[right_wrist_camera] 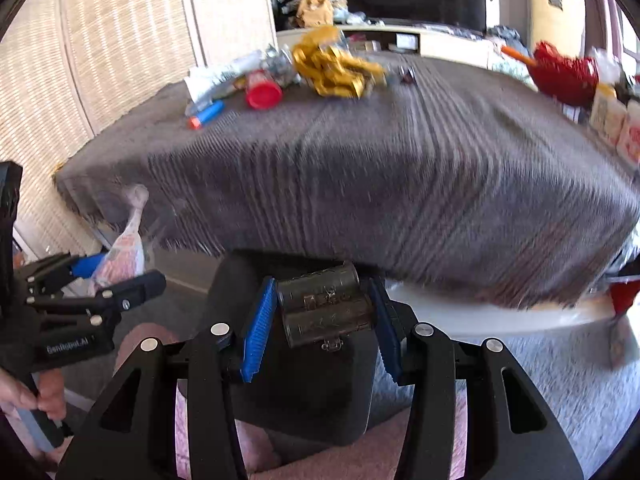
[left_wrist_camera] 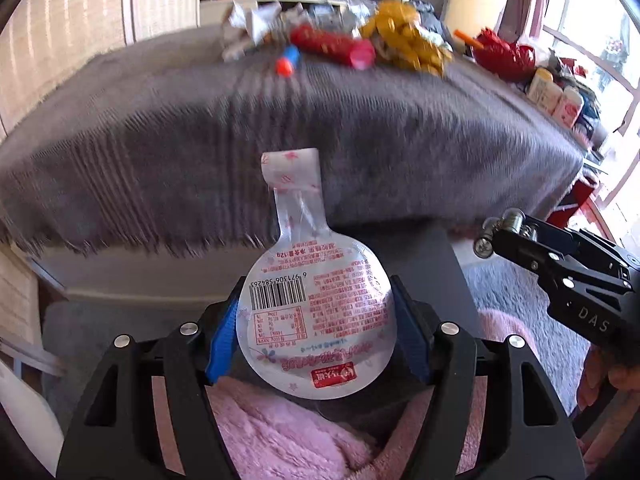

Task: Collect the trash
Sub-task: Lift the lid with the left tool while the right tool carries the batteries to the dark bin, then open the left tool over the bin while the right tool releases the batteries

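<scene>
L gripper (left_wrist_camera: 316,332) fingers clamp round white pouch (left_wrist_camera: 316,320), red print | R gripper (right_wrist_camera: 325,314) fingers clamp dark metal box (right_wrist_camera: 326,308)

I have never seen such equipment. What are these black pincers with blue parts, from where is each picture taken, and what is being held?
There is no robot: a person holds a two-finger gripper in each hand, with a camera looking along its fingers. In the left camera's picture, the left gripper holds a flat white flask-shaped pouch with red print and a barcode. In the right camera's picture, the right gripper holds a small dark metal box with a clasp. Beyond lies a table under a grey cloth, with trash at its far end: a crumpled gold wrapper, a red tube and a blue-and-orange piece.
</scene>
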### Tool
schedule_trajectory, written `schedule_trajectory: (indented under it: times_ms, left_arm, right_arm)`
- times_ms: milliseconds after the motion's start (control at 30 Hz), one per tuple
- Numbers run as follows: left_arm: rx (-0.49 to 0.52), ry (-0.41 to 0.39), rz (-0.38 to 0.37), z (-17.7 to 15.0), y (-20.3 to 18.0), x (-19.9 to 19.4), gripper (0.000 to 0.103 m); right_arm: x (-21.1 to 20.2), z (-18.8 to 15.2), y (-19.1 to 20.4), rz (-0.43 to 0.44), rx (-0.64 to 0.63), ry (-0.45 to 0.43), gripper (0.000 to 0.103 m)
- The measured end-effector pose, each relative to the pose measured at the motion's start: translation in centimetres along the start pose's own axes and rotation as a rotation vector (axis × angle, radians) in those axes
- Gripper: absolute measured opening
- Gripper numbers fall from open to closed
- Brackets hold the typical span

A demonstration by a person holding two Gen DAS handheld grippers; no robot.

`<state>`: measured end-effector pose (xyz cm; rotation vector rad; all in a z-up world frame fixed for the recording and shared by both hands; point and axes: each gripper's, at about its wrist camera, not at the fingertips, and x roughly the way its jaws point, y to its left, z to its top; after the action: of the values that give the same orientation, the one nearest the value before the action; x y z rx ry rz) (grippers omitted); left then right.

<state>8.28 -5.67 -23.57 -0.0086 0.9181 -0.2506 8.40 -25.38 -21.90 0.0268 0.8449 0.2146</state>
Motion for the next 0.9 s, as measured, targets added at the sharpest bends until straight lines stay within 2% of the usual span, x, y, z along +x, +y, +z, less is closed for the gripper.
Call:
schedule_trajectory:
  times_ms: [500,800,867,900]
  left_arm:
    - [0.015,0.191,-0.064,-3.5,-1.7,8.1,0.064]
    - [0.039,0.22,-0.082,-3.6,-2.8,10.0,0.066]
    - [0.043,0.22,-0.082,-3.5,-3.0,10.2,0.067]
    - [0.044,0.221,-0.081,-3.4,-3.4,10.4,0.067]
  right_arm:
    - [6.2,-2.7,-1.2,0.038,0.091,0.151,0.048]
    - [7.5,-2.6,-1.4,0.045,0.129,0.188,0.05]
    - [7.4,-2.5,-1.6,0.044,0.143,0.183,0.064]
    - [7.3,-2.2,-1.9,0.042,0.148,0.179,0.067]
